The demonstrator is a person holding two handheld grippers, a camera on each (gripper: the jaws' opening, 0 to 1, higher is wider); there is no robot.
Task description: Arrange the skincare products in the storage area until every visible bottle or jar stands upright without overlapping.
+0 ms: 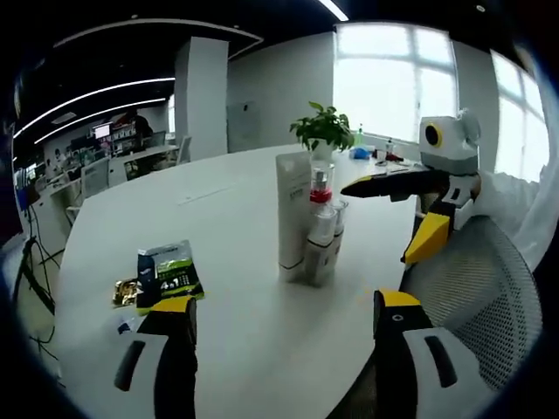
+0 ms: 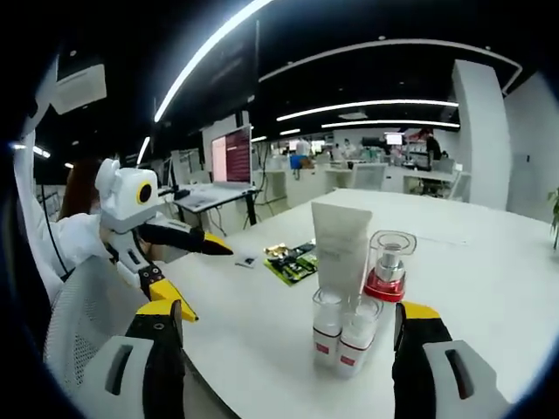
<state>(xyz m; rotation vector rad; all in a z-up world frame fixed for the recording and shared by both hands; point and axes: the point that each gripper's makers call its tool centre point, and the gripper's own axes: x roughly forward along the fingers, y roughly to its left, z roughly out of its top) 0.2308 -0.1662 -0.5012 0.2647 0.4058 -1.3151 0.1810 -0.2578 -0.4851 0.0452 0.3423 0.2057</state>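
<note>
So in the left gripper view the left tongs (image 1: 284,327) are spread wide with nothing in them, hanging back from a tight cluster on the white desk (image 1: 218,218): a tall white tube (image 1: 293,214), a red-collared pump bottle (image 1: 321,188) and two small bottles (image 1: 321,249) in front, all upright as far as I can tell. The right tongs (image 1: 397,218) poke in from the side, near the cluster.

Right gripper view: right tongs (image 2: 288,327) are wide open too, empty, with the two small bottles (image 2: 345,336) sitting just between the jaws. Tube (image 2: 341,249) and pump bottle (image 2: 387,266) stand just behind.

Honestly the risk is that everything's packed so close, one nudge on a small bottle probably domino-tips the rest. A snack packet (image 1: 168,272) lies off to the side.
</note>
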